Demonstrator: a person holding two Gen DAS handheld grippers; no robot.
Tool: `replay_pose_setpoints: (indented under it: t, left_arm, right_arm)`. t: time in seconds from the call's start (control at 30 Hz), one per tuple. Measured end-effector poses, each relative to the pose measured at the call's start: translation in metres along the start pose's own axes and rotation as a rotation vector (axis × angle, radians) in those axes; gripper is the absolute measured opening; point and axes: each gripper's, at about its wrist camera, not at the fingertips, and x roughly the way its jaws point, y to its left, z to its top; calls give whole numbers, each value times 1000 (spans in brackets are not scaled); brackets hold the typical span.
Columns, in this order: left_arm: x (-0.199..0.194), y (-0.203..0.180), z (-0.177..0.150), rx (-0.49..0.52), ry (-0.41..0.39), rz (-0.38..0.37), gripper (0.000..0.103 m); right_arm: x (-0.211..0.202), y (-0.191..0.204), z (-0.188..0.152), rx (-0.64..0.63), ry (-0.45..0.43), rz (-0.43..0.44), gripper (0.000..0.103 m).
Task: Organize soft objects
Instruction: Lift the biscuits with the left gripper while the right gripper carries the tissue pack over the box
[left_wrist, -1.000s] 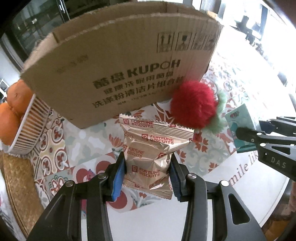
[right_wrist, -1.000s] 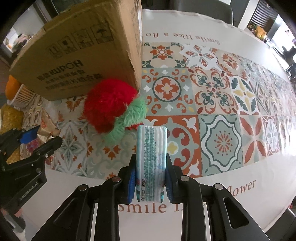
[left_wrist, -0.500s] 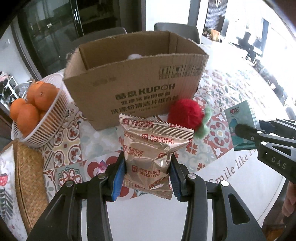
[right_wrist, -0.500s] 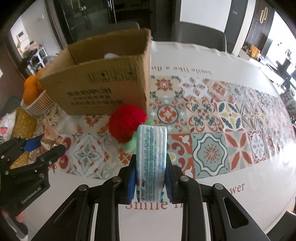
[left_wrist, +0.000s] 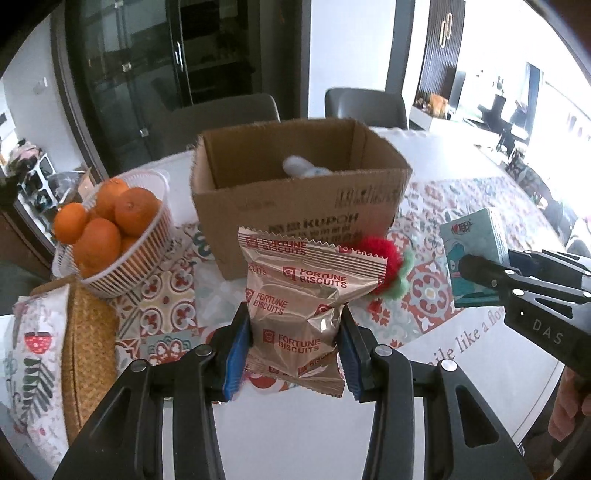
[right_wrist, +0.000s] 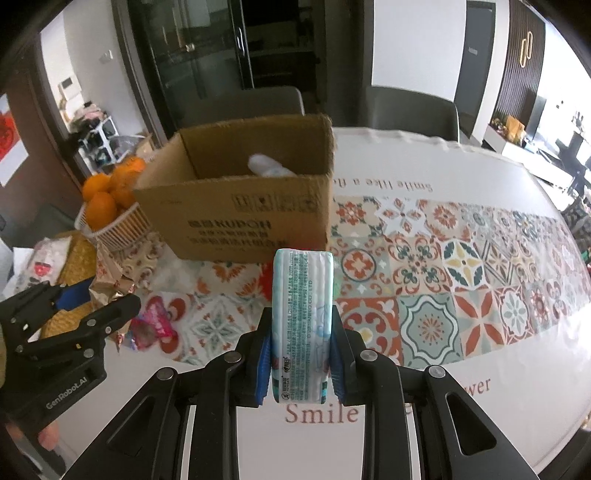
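Both loads are lifted short of the cardboard box (left_wrist: 295, 206): left gripper (left_wrist: 293, 354) jaws clamp the biscuit packet (left_wrist: 303, 306), right gripper (right_wrist: 301, 356) jaws clamp the tissue pack (right_wrist: 301, 314); next, carry each over the box rim and release.

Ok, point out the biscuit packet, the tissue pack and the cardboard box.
biscuit packet (left_wrist: 295, 314), left wrist view, middle of its front.
tissue pack (right_wrist: 301, 314), right wrist view, printed narrow side.
cardboard box (left_wrist: 295, 206), left wrist view, front wall.

Biscuit packet (left_wrist: 295, 306): "FORTUNE BISCUITS", repeated in red. Cardboard box (left_wrist: 299, 218) near side: "KUPOH" w/ Chinese lines below, too blurred to read. Right tool (left_wrist: 546, 306) body: "DAS". Left tool (right_wrist: 66, 339) body: "GenRobot.AI". Tissue pack (right_wrist: 302, 325) side: fine print incl. "CO., LTD". Bench cloth (right_wrist: 424, 398): "Smile" near edge, "Smile like a fl…" upside down at far edge.
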Motion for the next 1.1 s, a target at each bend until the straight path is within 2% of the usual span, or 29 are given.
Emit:
replay_pose_setpoints:
  t: [0.3, 0.63, 1.1]
  left_arm:
    - [-29, 10, 11, -15, -79, 17, 43]
    - [-54, 19, 28, -36, -160, 5, 43]
    - [-52, 28, 65, -33, -205, 9, 43]
  right_arm:
    - [-27, 14, 11, -15, -112, 9, 27]
    - [-48, 23, 26, -16, -192, 48, 27]
    - [-54, 24, 63, -6, -274, 54, 27]
